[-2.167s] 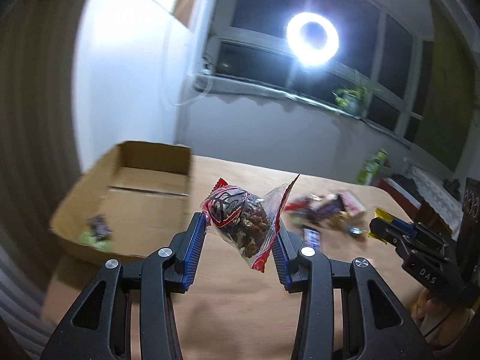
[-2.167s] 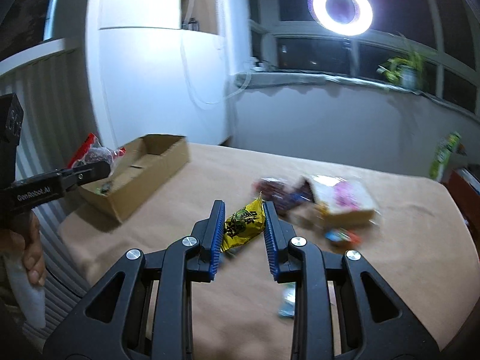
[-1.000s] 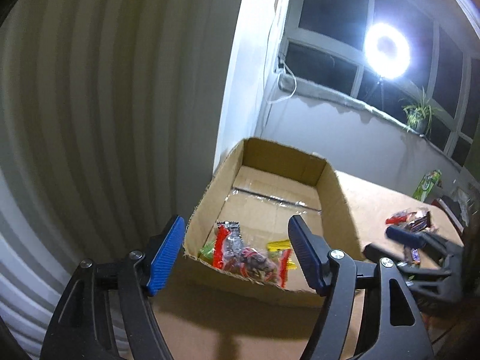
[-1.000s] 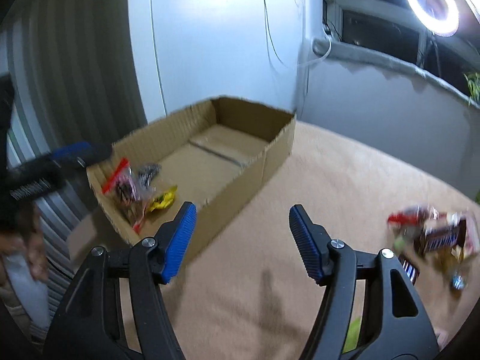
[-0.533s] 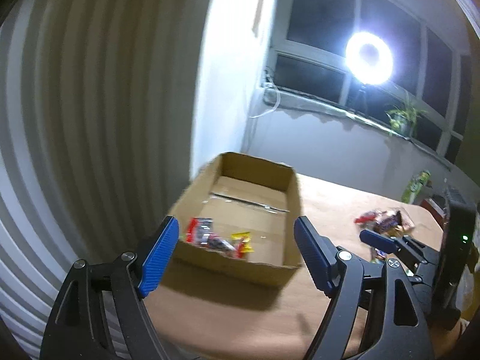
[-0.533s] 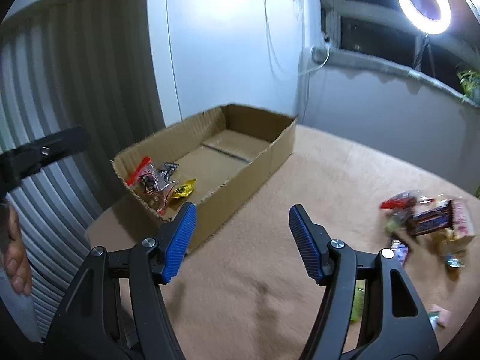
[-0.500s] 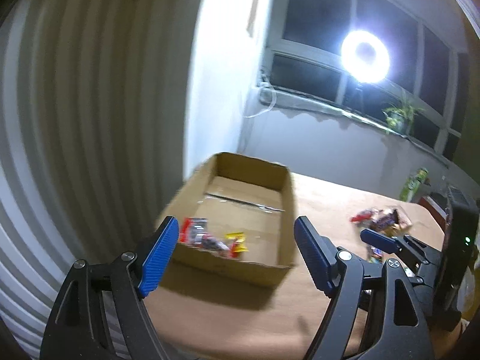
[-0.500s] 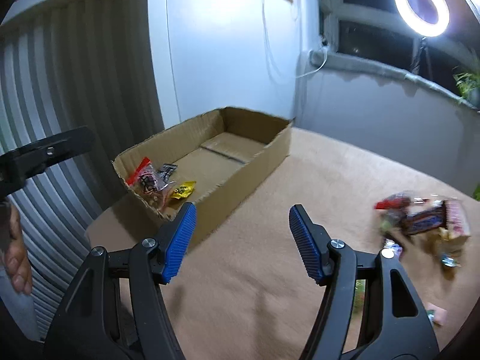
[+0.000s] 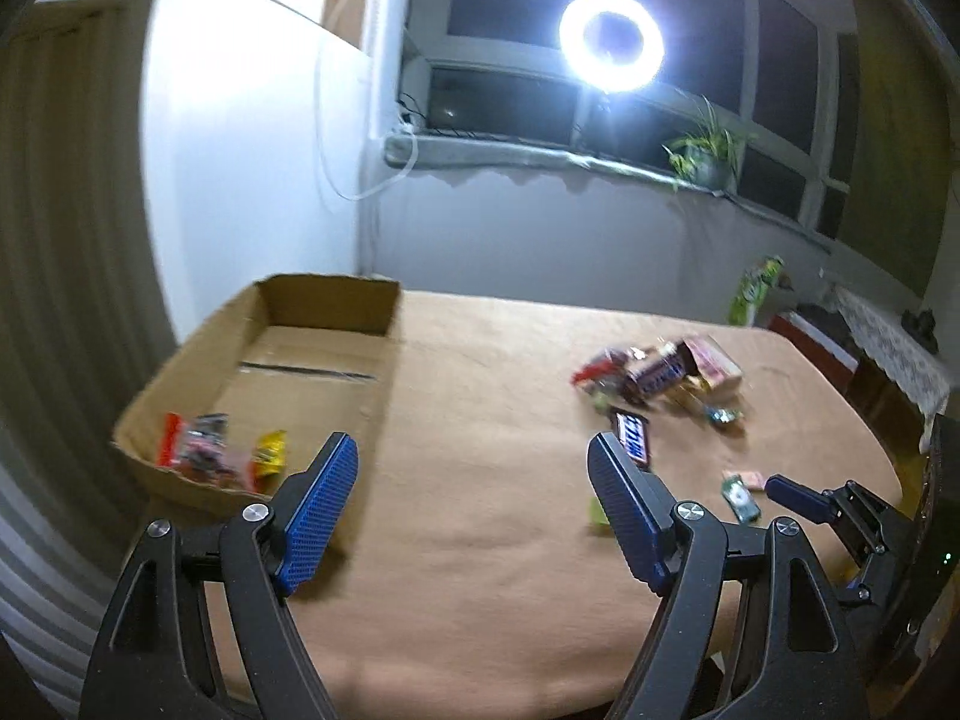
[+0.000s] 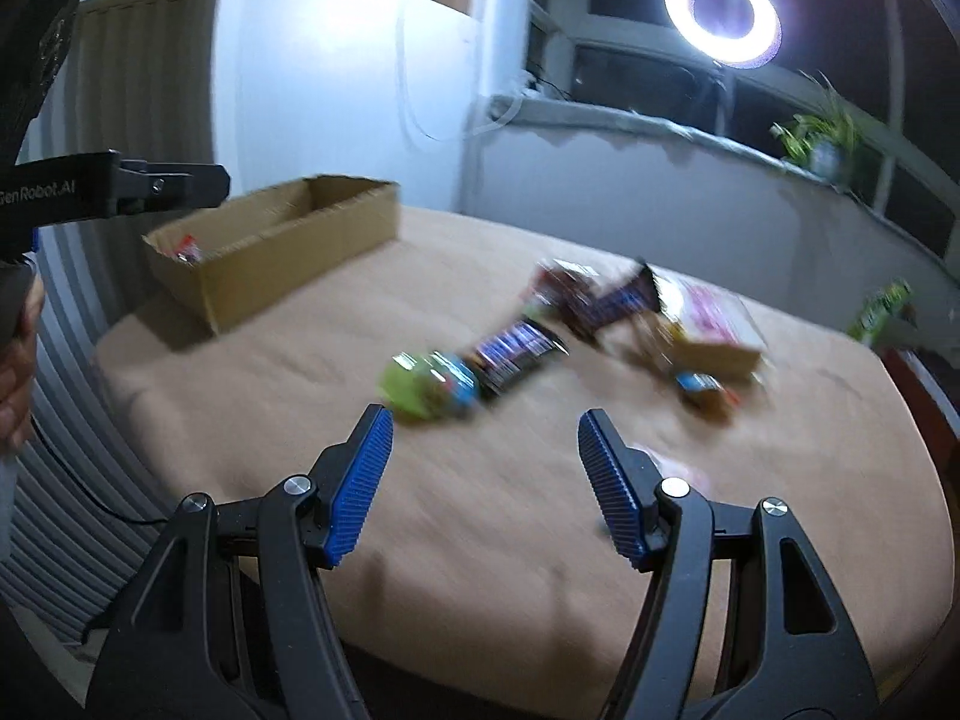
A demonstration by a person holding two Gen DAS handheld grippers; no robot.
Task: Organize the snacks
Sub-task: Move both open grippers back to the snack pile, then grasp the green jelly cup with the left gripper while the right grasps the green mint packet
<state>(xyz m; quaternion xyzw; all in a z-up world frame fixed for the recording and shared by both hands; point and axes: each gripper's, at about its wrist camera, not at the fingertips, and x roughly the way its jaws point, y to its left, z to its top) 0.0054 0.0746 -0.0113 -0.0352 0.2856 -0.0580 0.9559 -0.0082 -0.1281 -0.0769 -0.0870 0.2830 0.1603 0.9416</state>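
An open cardboard box (image 9: 384,360) sits at the table's left end, also in the right wrist view (image 10: 288,252). Inside lie a red-edged clear snack bag (image 9: 198,444) and a yellow packet (image 9: 268,450). A heap of snacks (image 9: 654,372) lies on the tan table, blurred in the right wrist view (image 10: 630,312). A dark chocolate bar (image 9: 633,438) and a green packet (image 10: 429,384) lie nearer. My left gripper (image 9: 471,504) is open and empty above the table. My right gripper (image 10: 483,474) is open and empty, short of the green packet.
The tan table (image 9: 480,570) has a rounded right end. Small packets (image 9: 741,492) lie near the right gripper's fingers (image 9: 792,495). A ring light (image 9: 612,42) and a plant (image 9: 705,150) stand at the window. A corrugated wall is on the left.
Both grippers have swung right, away from the box toward the heap of snacks. Both stay open and empty. The bag and yellow packet stay in the box.
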